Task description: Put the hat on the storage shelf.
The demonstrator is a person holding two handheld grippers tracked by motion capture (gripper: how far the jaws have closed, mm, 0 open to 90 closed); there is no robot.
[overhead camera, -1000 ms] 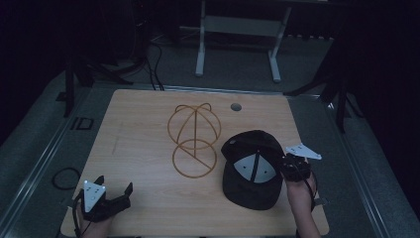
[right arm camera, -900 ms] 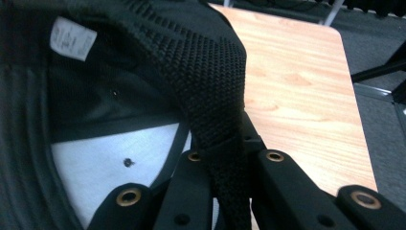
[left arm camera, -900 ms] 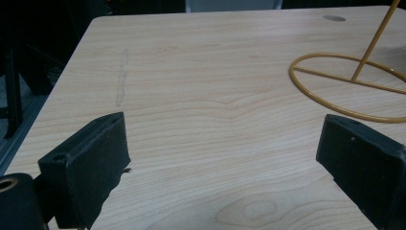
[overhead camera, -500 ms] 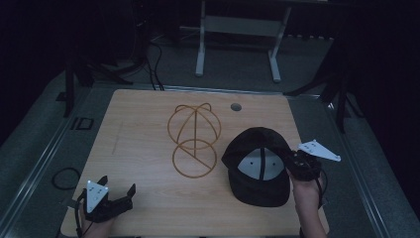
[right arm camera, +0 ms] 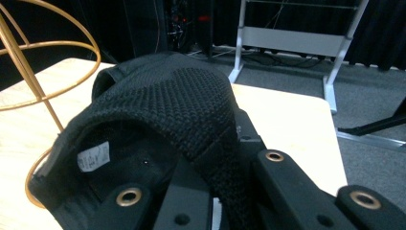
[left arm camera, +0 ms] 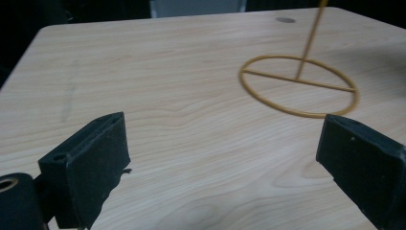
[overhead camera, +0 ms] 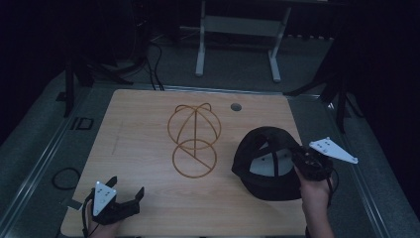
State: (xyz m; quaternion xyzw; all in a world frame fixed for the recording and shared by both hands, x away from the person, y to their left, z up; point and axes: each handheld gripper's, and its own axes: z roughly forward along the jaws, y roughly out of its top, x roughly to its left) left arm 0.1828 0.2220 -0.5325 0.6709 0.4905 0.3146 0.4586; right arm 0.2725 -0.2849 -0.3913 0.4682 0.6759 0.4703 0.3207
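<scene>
A black cap (overhead camera: 265,166) hangs tilted above the right part of the wooden table (overhead camera: 148,124), its pale inside turned toward the camera. My right gripper (overhead camera: 303,162) is shut on the cap's back band, and in the right gripper view the black woven band (right arm camera: 201,115) runs down between the jaws. A gold wire hat stand (overhead camera: 194,139), a ring base with a rounded wire frame on a stem, stands at the table's middle, to the left of the cap. My left gripper (overhead camera: 126,197) rests at the front left corner, open, with bare wood between its jaws (left arm camera: 215,158).
A small round hole (overhead camera: 236,106) sits in the table near its far edge. Dark floor with cables and a grey metal frame (overhead camera: 237,29) lie beyond the table. A cable loop (overhead camera: 64,178) lies on the floor at the left.
My right gripper has risen and shifted right with the cap, which has lifted off the table and tipped up. The left gripper has stayed where it was.
</scene>
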